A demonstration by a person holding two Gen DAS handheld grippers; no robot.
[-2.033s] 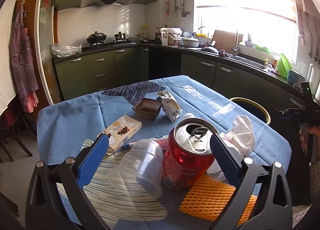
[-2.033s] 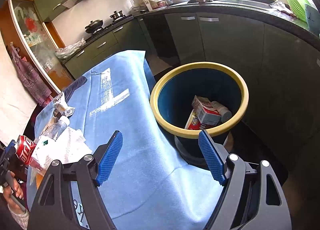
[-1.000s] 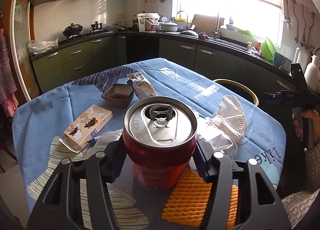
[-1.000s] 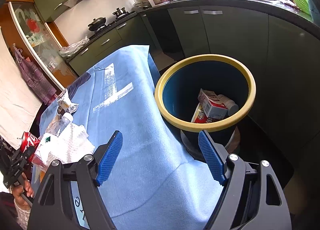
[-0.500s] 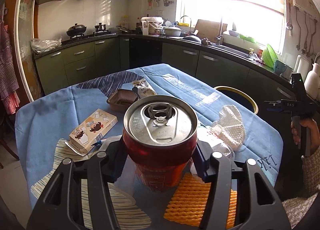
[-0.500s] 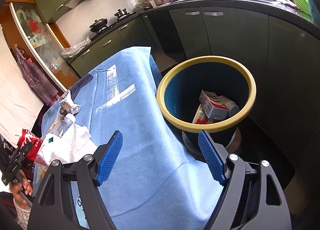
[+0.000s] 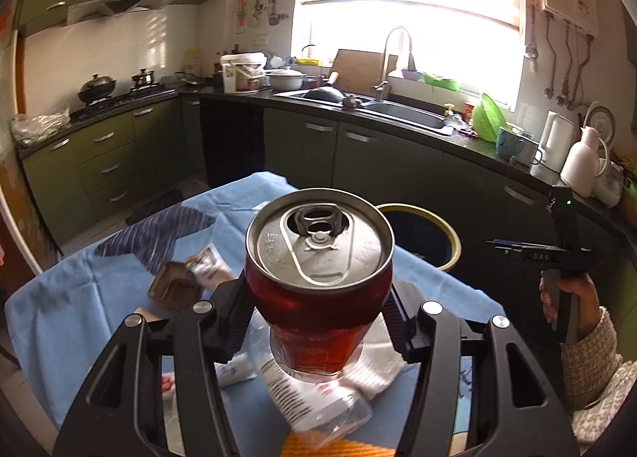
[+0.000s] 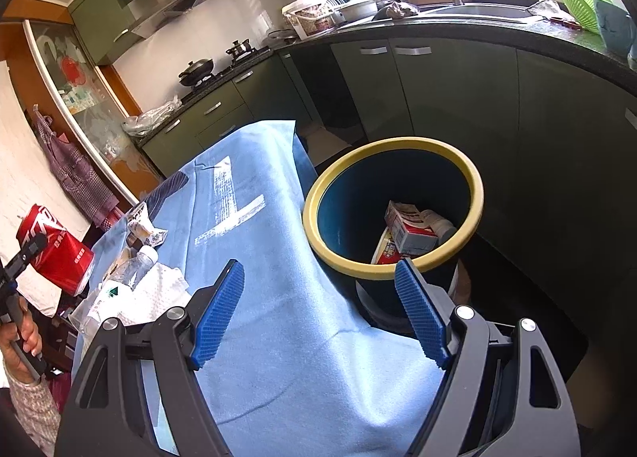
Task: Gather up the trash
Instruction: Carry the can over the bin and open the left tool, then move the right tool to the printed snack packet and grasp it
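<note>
Left gripper (image 7: pixel 318 297) clamps the red soda can (image 7: pixel 318 274); keep it upright, release over the bin (image 7: pixel 446 234) ahead; right gripper (image 8: pixel 318 313) gapes wide, empty

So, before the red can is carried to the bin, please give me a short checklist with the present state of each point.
1. Left tongs closed on red can: ok.
2. Can lifted off the blue tablecloth: ok.
3. Can empty: cannot tell.
4. Bin open, room inside: ok.
5. Right tongs open, holding nothing: ok.
6. Right tongs away from the bin mouth: cannot tell.
</note>
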